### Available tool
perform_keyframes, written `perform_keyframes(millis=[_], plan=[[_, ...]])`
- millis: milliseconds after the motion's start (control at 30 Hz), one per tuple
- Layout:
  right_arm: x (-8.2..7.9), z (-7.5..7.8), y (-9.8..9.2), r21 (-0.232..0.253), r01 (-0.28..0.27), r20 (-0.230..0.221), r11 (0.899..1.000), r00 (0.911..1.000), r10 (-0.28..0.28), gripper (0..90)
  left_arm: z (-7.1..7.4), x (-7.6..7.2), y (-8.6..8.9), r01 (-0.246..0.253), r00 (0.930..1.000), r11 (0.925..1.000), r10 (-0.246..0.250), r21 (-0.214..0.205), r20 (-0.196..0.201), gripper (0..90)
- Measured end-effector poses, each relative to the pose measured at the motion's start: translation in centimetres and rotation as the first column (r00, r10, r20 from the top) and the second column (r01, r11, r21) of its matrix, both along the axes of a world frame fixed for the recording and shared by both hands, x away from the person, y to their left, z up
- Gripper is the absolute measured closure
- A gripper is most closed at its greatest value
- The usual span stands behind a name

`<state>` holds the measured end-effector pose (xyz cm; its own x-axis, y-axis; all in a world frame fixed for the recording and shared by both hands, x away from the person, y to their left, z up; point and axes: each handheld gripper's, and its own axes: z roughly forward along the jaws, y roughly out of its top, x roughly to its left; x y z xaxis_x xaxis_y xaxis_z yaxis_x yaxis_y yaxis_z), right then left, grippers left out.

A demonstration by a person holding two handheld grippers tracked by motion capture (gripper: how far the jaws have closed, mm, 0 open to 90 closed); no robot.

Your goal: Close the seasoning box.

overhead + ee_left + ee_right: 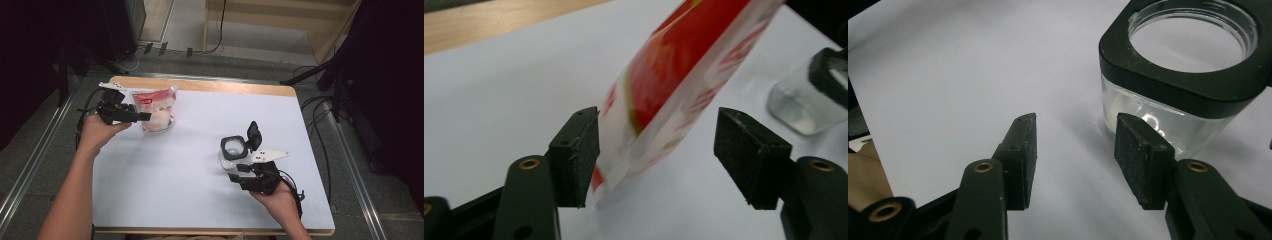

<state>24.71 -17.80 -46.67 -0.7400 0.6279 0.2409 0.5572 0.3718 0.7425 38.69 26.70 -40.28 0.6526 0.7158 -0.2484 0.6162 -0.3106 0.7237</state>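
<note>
Nearest to me, by the desk's (190, 165) front right corner, the right gripper (243, 170) rests in a hand with its jaws partly apart and nothing between them. Just past its tips stands a clear jar (233, 152) with a black collar and its flip lid raised; in the right gripper view the jar (1168, 112) sits beside one pad (1140, 155), whether touching I cannot tell. Over at the back left corner, the left gripper (142, 116) is at a red and white pouch (157, 110). Its jaws stand wide: the pouch (674, 85) leans between them, its lower corner against one pad (586, 150) and clear of the other, so nothing is clamped.
</note>
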Motion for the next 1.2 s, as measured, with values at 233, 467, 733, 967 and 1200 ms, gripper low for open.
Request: perform_keyframes(millis=[233,467,733,967,1200], plan=[[0.1,0.0,1.0,0.008,-0.013,0.004,1.0,0.9999,0.013,51.8,-0.5,0.6,-0.8,-0.012,0.9998,0.9996,0.013,0.027,-0.015,37.1],[0.0,0.6,3.2,0.021,-0.068,0.023,0.997,0.9974,0.068,50.6,-0.4,0.7,-0.5,-0.025,0.9997,0.9995,0.025,0.018,-0.002,48.6],[1.1,1.6,5.0,0.004,-0.094,0.047,0.996,0.9945,0.094,49.5,-0.7,1.2,-1.0,-0.079,0.9965,0.9968,0.079,0.015,-0.025,54.2],[3.1,1.8,6.9,0.009,-0.1,0.056,0.995,0.9934,0.1,49.7,-0.9,0.9,-1.3,-0.091,0.9958,0.9947,0.091,0.048,0.008,73.9],[2.8,1.1,8.2,0.017,-0.122,0.041,0.992,0.9917,0.121,49.9,-0.8,1.0,-1.3,-0.081,0.9961,0.9967,0.081,-0.002,-0.035,86.8]])
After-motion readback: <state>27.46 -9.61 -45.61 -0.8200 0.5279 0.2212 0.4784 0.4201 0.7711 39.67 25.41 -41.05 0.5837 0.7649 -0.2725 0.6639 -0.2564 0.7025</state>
